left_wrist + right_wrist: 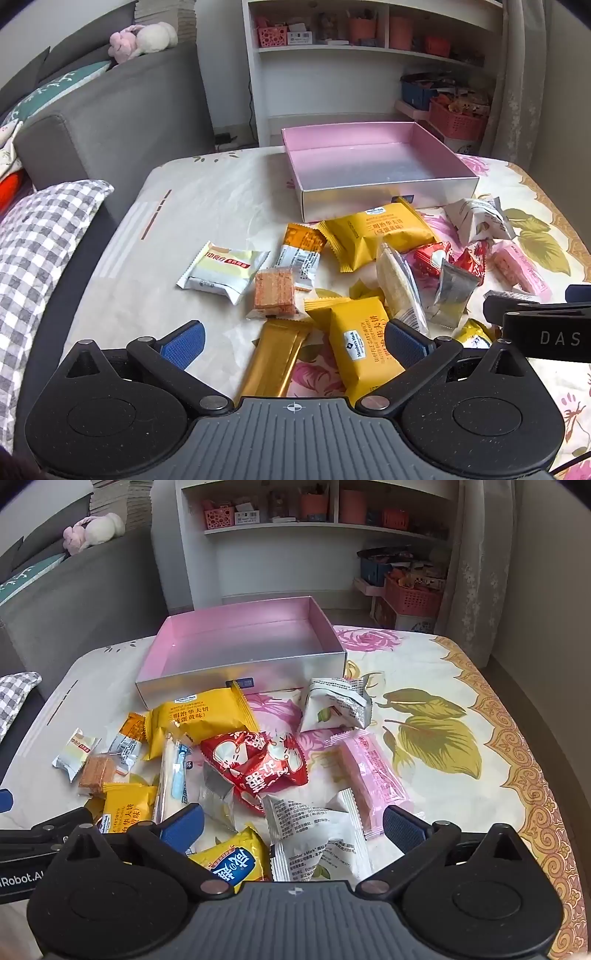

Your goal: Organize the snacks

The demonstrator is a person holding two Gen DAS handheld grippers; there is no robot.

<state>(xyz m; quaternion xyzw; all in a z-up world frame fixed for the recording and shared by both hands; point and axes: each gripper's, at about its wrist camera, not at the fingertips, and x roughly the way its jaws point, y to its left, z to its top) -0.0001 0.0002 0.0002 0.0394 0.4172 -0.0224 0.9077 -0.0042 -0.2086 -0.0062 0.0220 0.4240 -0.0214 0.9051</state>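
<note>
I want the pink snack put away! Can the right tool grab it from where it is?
Probably yes. The right tool is open, and the pink snack lies flat just ahead of its right finger, nothing on top. A white packet lies alongside it, so it may get nudged.

The near yellow pack [360, 347] read "Member's Mark" and "WAFFLE SANDWICH". The white pack [317, 853] at the table's near edge also bore "Member's Mark". The other gripper's black body showed "DAS" [559, 338] in the left view and "Robot.AI" [20, 878] in the right view.
</note>
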